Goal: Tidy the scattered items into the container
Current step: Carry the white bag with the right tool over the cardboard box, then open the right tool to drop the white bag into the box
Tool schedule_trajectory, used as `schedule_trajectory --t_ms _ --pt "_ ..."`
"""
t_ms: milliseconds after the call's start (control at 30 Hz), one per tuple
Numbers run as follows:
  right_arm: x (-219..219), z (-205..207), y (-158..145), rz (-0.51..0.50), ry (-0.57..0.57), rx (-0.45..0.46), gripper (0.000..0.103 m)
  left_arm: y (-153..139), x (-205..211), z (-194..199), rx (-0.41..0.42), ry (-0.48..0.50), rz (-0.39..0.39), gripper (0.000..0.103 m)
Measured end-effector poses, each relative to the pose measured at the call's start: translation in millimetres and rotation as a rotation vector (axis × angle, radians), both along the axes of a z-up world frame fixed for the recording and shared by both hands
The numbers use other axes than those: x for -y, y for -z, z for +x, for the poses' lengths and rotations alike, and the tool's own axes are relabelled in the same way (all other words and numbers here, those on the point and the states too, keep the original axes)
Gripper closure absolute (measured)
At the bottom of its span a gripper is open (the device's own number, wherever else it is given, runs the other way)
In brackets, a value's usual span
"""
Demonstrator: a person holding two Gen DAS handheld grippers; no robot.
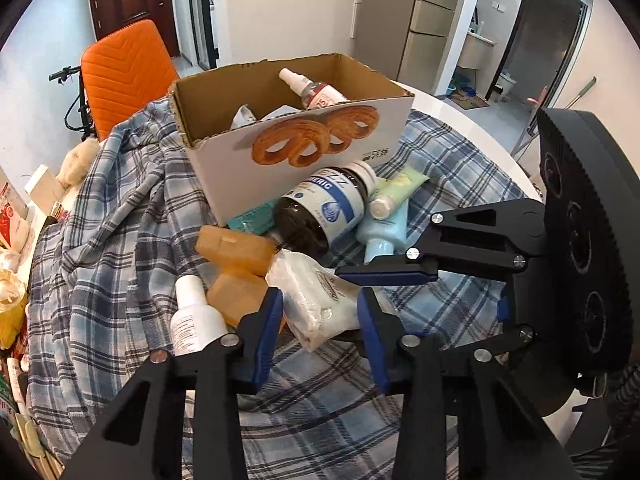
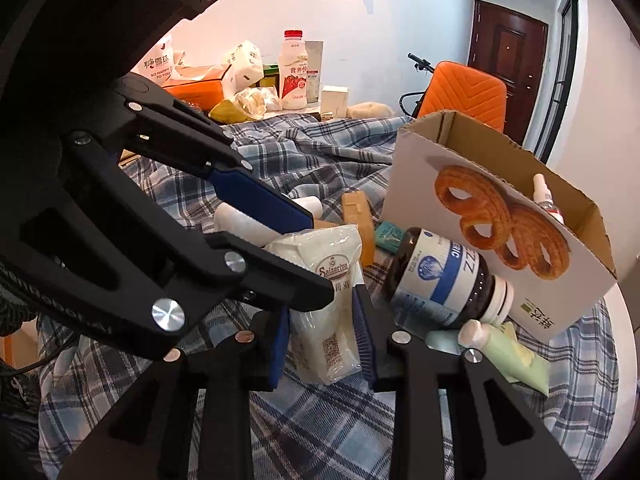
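Both grippers meet on one thing: a white wet-wipe packet [image 2: 326, 312] lying on the plaid cloth [image 1: 328, 412] just in front of the box [image 1: 304, 136]. The right gripper [image 2: 322, 344] has the packet's near end between its blue pads, and they press on its sides. The left gripper [image 1: 320, 328] comes at the same packet from the other side; its pads sit against the crumpled plastic [image 1: 316, 304], clamped on it.

The box stands open on the cloth with a spray bottle [image 1: 308, 90] leaning inside against its far wall. Against the box's printed front lies a dark pill jar [image 1: 328, 208] on its side, cap toward the box. Just beside the jar, away from the packet, lie a green tube [image 1: 394, 190] and a pale blue tube [image 1: 382, 236]. A teal pack [image 1: 250, 218] peeks out from under the jar at the foot of the box. On the other side of the packet sit two amber soap bars [image 1: 236, 246] and a small white bottle [image 1: 196, 316], all close in front of the box.

Behind the box stands an orange chair [image 1: 128, 76].
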State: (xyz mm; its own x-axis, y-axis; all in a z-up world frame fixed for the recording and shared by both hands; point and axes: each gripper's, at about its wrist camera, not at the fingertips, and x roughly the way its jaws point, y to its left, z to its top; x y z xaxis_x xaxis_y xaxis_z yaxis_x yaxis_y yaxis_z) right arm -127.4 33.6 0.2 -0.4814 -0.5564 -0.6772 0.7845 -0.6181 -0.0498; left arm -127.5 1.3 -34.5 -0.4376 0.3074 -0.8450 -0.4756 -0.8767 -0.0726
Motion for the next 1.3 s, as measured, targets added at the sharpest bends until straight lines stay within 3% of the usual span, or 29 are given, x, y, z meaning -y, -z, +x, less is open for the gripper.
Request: schedule_trajectory --t_ms 267,467,800,1033,1200,1300 --pt "-17 -11 -20 -0.051 0.06 -0.007 0.075 -20 -18 -3 -0.061 0.024 -0.039 0.063" --pt "-30 -24 -46 -0.077 0.107 -0.064 0.075 -46 -34 -17 -0.112 0.043 -0.055 0.064" --pt "-42 -80 -84 -0.118 0.194 -0.098 0.075 -87 -48 -75 -0.161 -0.023 -0.01 0.066" --pt "-35 -112 -74 -0.128 0.227 -0.071 0.075 -81 -49 -110 -0.146 -0.073 -0.036 0.069" --pt "-39 -129 -65 -0.197 0.271 0.015 0.075 -69 -41 -132 -0.112 -0.106 -0.022 0.07" --pt "-32 -131 -62 -0.16 0.28 -0.011 0.075 -63 -38 -140 -0.102 -0.12 -0.023 0.071"
